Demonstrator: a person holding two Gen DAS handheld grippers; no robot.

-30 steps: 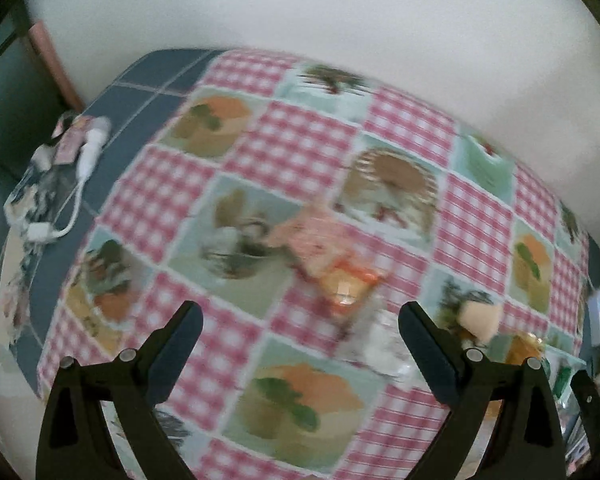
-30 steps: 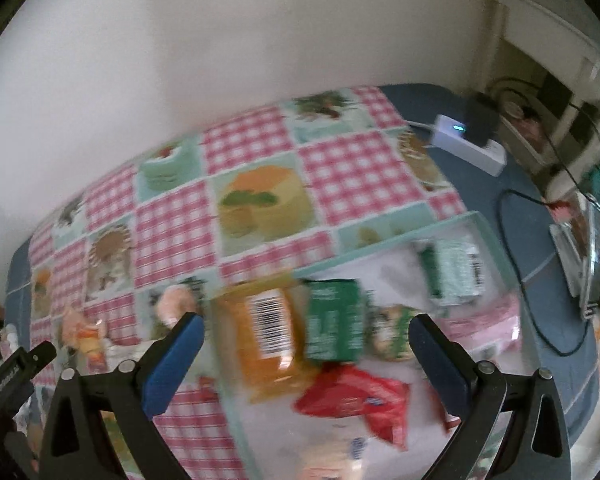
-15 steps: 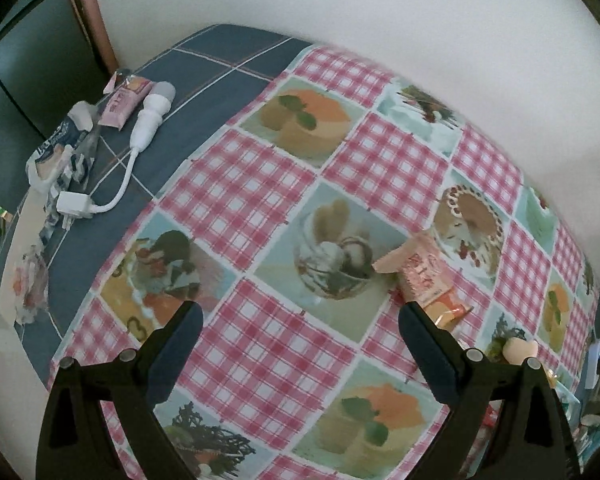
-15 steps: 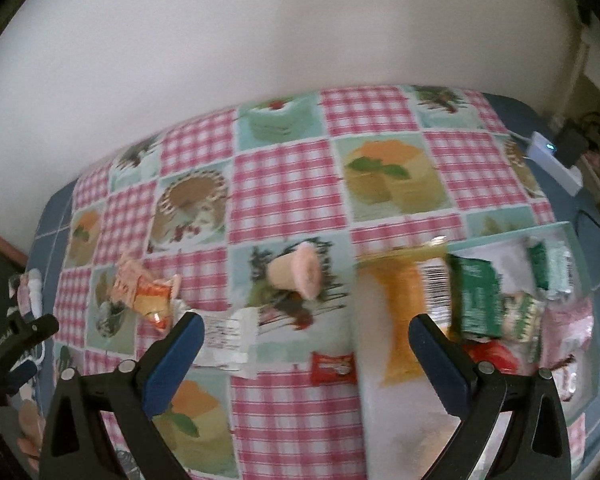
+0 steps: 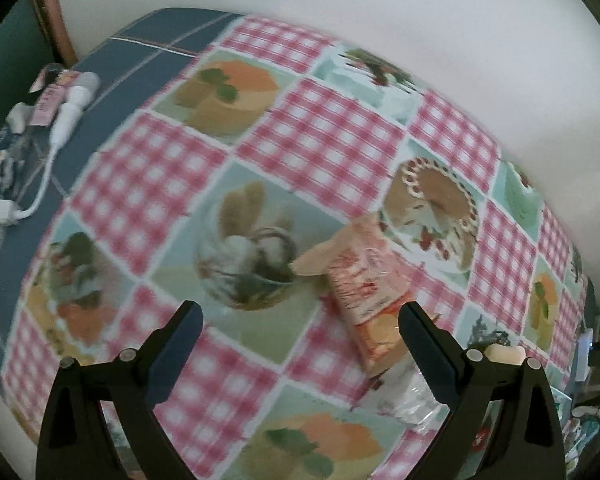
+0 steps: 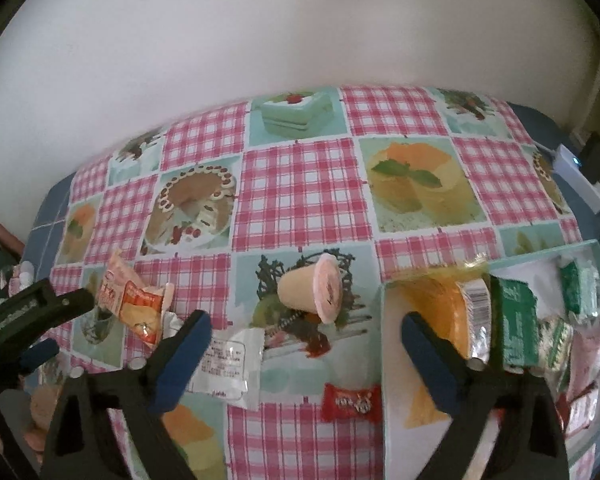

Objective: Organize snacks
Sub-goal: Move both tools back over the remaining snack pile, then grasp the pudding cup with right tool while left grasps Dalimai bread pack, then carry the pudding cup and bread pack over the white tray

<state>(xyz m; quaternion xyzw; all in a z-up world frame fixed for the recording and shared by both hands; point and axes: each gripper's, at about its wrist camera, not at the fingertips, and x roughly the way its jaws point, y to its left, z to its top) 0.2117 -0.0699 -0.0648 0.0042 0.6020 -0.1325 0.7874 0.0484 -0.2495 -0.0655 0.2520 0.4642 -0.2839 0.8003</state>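
Note:
On the checked tablecloth a pink pudding cup [image 6: 312, 294] lies on its side. Around it are a white packet [image 6: 228, 364], a red candy [image 6: 350, 400] and an orange-pink snack packet [image 6: 136, 300]. My right gripper [image 6: 306, 326] hangs above the cloth just short of the cup, its jaws closing with nothing between them. My left gripper [image 5: 300, 320] is open over the cloth, with the orange-pink packet [image 5: 360, 288] just inside its right finger and untouched. The left gripper [image 6: 66, 326] also shows at the left edge of the right wrist view.
A pale teal tray [image 6: 382, 380] at the right holds an orange packet [image 6: 448, 312], green packets [image 6: 516, 328] and other snacks. A clear wrapper [image 5: 408, 396] lies near the left gripper. A white cable and plug [image 5: 68, 108] sit on the blue cloth far left, a power strip [image 6: 576, 176] far right.
The right gripper swung left from the tray to the pudding cup, and its jaws narrowed slightly. The left gripper dropped closer to the cloth beside the orange-pink packet.

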